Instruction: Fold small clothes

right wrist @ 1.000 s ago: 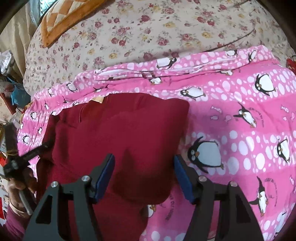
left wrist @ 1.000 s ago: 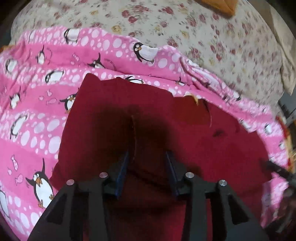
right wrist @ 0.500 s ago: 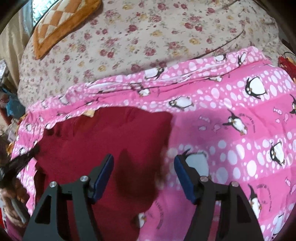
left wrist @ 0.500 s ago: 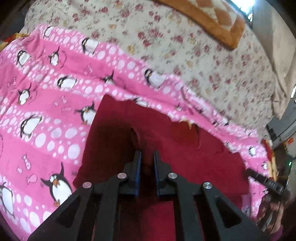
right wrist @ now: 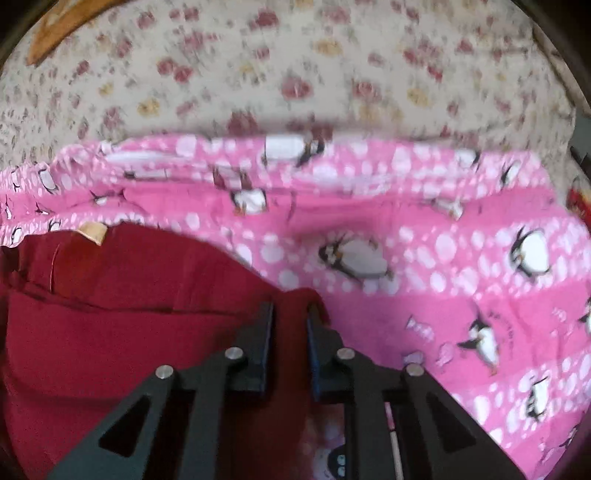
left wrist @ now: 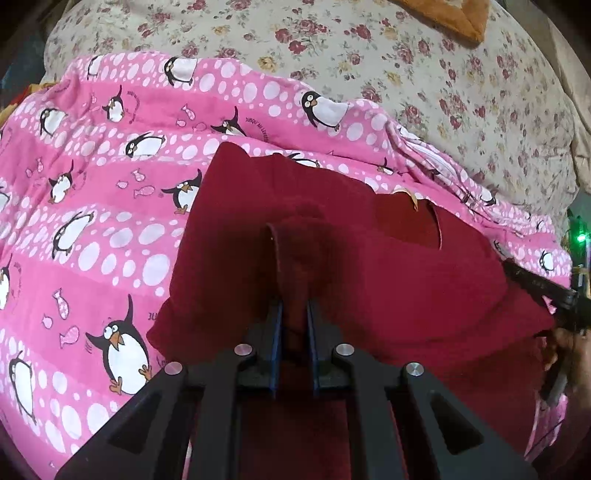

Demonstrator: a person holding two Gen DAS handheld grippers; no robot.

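Note:
A dark red garment lies partly folded on a pink penguin blanket. A tan label shows at its neck. My left gripper is shut on a raised fold of the red cloth near its left side. In the right wrist view the same garment fills the lower left, and my right gripper is shut on its right edge. That view is blurred. The right gripper also shows at the right edge of the left wrist view.
The pink blanket lies over a cream floral bedsheet. An orange cushion sits at the far side of the bed. Clutter and a green light are past the bed's right edge.
My left gripper closed on a fold of the red garment and stays shut on it. My right gripper went from wide open to shut on the garment's right edge, and it is moving.

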